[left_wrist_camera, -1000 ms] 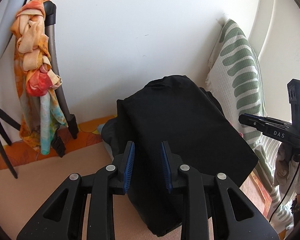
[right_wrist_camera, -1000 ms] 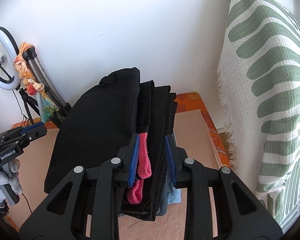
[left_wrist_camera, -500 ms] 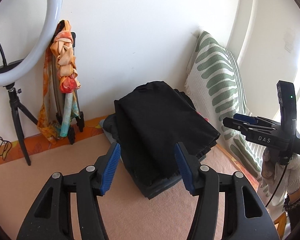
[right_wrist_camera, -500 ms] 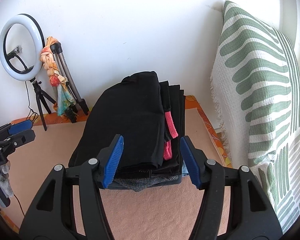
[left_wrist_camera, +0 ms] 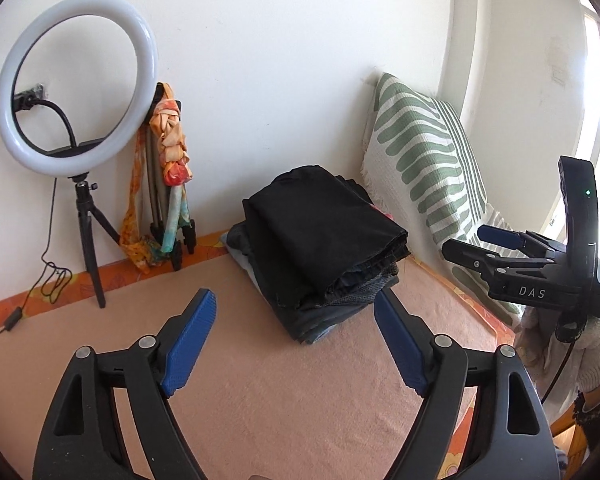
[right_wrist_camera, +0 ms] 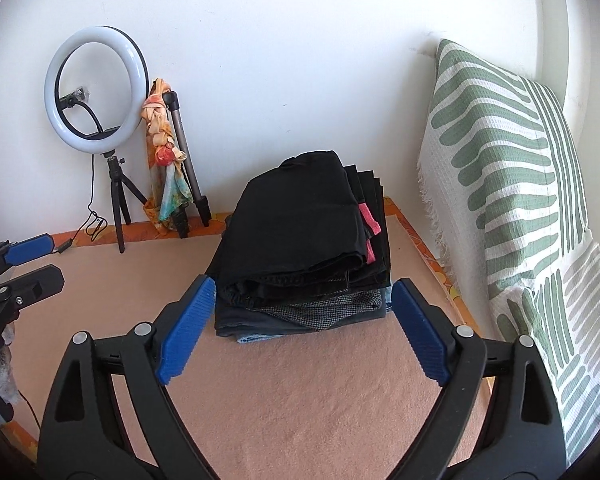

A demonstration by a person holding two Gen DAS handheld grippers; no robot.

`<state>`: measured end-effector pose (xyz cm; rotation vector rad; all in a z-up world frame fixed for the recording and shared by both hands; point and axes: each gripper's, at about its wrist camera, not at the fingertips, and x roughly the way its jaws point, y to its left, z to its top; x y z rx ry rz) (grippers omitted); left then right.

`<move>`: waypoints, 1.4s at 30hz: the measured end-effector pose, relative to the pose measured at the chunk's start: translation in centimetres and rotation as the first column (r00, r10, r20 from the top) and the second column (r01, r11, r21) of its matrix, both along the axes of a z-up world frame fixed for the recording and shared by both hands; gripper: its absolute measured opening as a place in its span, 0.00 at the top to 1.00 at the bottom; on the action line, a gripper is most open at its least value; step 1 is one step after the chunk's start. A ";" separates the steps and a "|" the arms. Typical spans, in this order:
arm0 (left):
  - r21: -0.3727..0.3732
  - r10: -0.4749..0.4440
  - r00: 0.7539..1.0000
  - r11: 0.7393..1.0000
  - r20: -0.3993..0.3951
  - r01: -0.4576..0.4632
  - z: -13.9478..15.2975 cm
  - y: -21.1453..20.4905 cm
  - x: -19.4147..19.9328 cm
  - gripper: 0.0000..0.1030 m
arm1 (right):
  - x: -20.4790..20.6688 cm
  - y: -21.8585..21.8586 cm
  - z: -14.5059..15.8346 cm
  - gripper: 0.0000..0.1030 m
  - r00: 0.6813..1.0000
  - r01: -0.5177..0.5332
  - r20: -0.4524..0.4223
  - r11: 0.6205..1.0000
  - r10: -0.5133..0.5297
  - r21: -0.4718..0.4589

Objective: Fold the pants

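The folded black pants (left_wrist_camera: 320,220) lie on top of a stack of folded clothes (right_wrist_camera: 300,308) at the far end of the pink-brown mat (left_wrist_camera: 280,392); they also show in the right wrist view (right_wrist_camera: 300,220). My left gripper (left_wrist_camera: 296,332) is open and empty, held back from the stack's near left corner. My right gripper (right_wrist_camera: 302,330) is open and empty, just in front of the stack. The right gripper also shows at the right of the left wrist view (left_wrist_camera: 480,244), and the left gripper at the left edge of the right wrist view (right_wrist_camera: 32,260).
A ring light on a tripod (left_wrist_camera: 76,92) and a second tripod draped with an orange scarf (left_wrist_camera: 168,184) stand against the white wall at the back left. A green-striped cushion (right_wrist_camera: 512,184) leans along the right side. A cable (left_wrist_camera: 40,284) trails on the mat's orange border.
Both grippers have opened, let go of the black pants on the stack and pulled back toward me; the stack now looks smaller and farther away.
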<state>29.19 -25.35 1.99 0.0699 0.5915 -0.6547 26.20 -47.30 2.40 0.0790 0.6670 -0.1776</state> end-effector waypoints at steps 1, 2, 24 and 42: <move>0.005 0.002 1.000 1.000 0.001 -0.002 -0.2 0.2 -0.4 0.20 | -0.5 0.3 0.0 0.06 1.000 -0.001 0.003 1.000 0.001 0.011; 0.007 -0.001 1.000 1.000 -0.002 0.001 -0.4 0.5 -0.9 0.20 | -1.0 0.6 -0.1 0.05 1.000 0.000 0.006 1.000 -0.001 0.016; -0.004 0.018 1.000 1.000 -0.002 -0.018 -4.7 5.5 -8.1 0.20 | -7.7 5.2 -4.6 0.00 0.999 0.035 0.036 0.999 -0.035 -0.002; 0.072 0.073 0.997 0.995 0.030 -0.075 -6.6 5.8 -8.3 0.20 | -7.4 6.9 -6.3 0.00 0.999 -0.006 0.047 1.000 0.007 -0.024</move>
